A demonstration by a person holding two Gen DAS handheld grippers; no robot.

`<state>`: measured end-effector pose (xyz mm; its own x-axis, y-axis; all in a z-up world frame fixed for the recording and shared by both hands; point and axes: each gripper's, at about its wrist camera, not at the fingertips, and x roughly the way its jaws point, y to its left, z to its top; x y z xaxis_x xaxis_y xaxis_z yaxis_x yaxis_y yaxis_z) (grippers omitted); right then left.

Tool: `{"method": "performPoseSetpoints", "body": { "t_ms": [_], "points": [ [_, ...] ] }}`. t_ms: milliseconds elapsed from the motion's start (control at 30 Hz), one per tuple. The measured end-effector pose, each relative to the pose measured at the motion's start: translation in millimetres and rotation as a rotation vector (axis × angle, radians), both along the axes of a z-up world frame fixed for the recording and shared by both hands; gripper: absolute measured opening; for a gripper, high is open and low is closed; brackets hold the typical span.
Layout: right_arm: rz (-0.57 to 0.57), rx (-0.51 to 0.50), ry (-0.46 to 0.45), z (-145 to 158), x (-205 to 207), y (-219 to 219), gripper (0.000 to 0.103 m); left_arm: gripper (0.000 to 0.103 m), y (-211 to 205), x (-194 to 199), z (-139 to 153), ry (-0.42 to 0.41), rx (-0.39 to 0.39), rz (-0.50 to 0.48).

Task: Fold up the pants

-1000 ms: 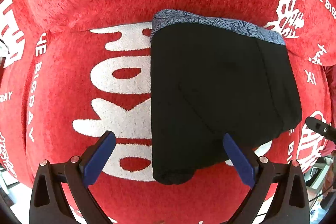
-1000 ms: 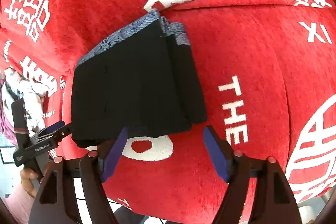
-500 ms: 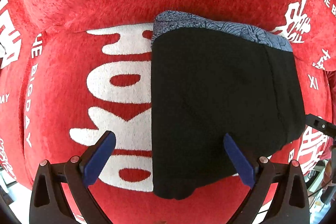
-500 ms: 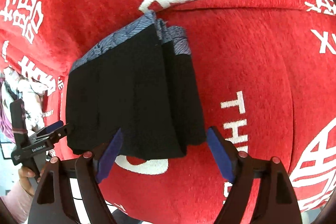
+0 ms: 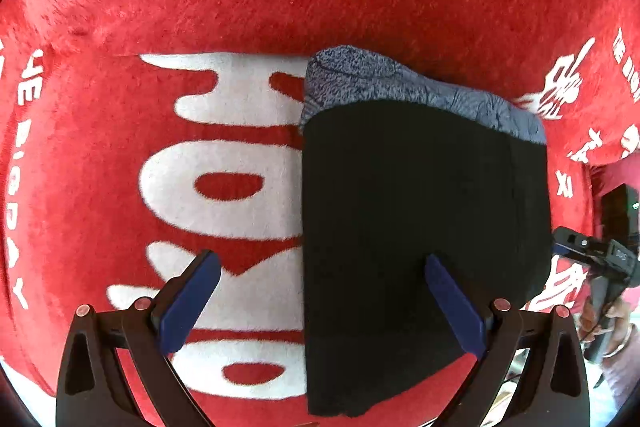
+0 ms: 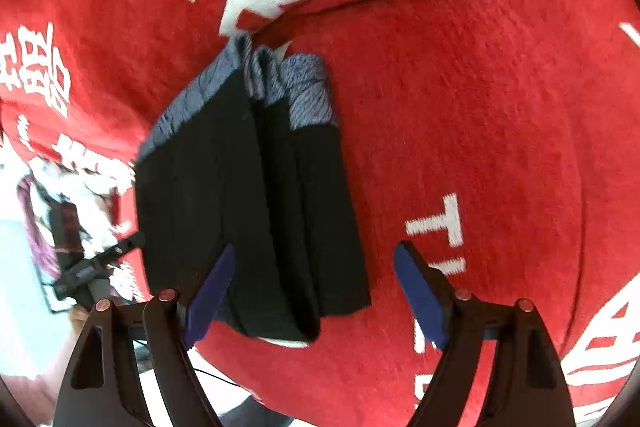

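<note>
Folded black pants (image 5: 420, 187) with a blue-grey patterned waistband (image 5: 400, 87) lie flat on a red cover. My left gripper (image 5: 322, 267) hovers open over the near left part of the pants, with their left edge between the fingers and the pads off the cloth. In the right wrist view the pants (image 6: 224, 187) show their stacked layers along the right side. My right gripper (image 6: 316, 253) is open over the near right corner, gripping nothing. Each gripper shows in the other's view: the right gripper (image 5: 592, 255) and the left gripper (image 6: 100, 263).
The red plush cover (image 5: 200, 7) with white lettering drapes a sofa seat and backrest, with a crease just behind the waistband. The seat's front edge runs along the bottom of both views. A person's hand (image 5: 612, 327) holds the right gripper; clutter (image 6: 44, 211) lies beyond the left edge.
Both grippers have come down and closer to the near end of the pants, which now fill more of each view. The pants themselves have not moved.
</note>
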<state>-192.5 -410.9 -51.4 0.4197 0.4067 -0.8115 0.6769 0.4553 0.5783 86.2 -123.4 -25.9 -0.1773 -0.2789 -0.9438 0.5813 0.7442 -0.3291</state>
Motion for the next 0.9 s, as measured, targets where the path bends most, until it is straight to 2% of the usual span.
{"method": "performPoseSetpoints", "body": {
  "t_ms": [167,300,433,600,667,733,800,900],
  "points": [
    [-0.015,0.09,-0.082,-17.1,7.7,-11.8,0.084,0.102,-17.1,3.1,-23.7,0.066,-0.048,0.026],
    [0.026,0.147,-0.136,-29.8,23.1,-14.6,0.085,0.103,-32.2,-3.7,-30.0,0.06,-0.075,0.005],
    [0.076,0.142,-0.147,-36.4,32.2,-11.8,0.085,0.103,-41.6,-8.7,-40.7,0.062,-0.093,-0.016],
    [0.011,0.184,-0.156,-40.6,28.6,-23.9,0.085,0.103,-52.4,-18.2,-41.5,0.059,-0.089,-0.01],
    [-0.002,0.188,-0.135,-40.3,27.7,-25.6,0.077,0.103,-52.7,-17.1,-39.8,0.066,-0.086,-0.006],
    [0.012,0.163,-0.11,-37.0,28.3,-25.1,0.064,0.096,-55.5,-17.6,-38.1,0.067,-0.1,-0.006],
    [0.014,0.156,-0.113,-32.3,26.3,-25.0,0.058,0.081,-50.9,-18.9,-29.3,0.05,-0.134,-0.011],
    [0.027,0.109,-0.12,-21.2,32.9,-14.0,0.05,0.067,-45.5,-22.7,-15.7,0.016,-0.161,-0.023]
  ]
}}
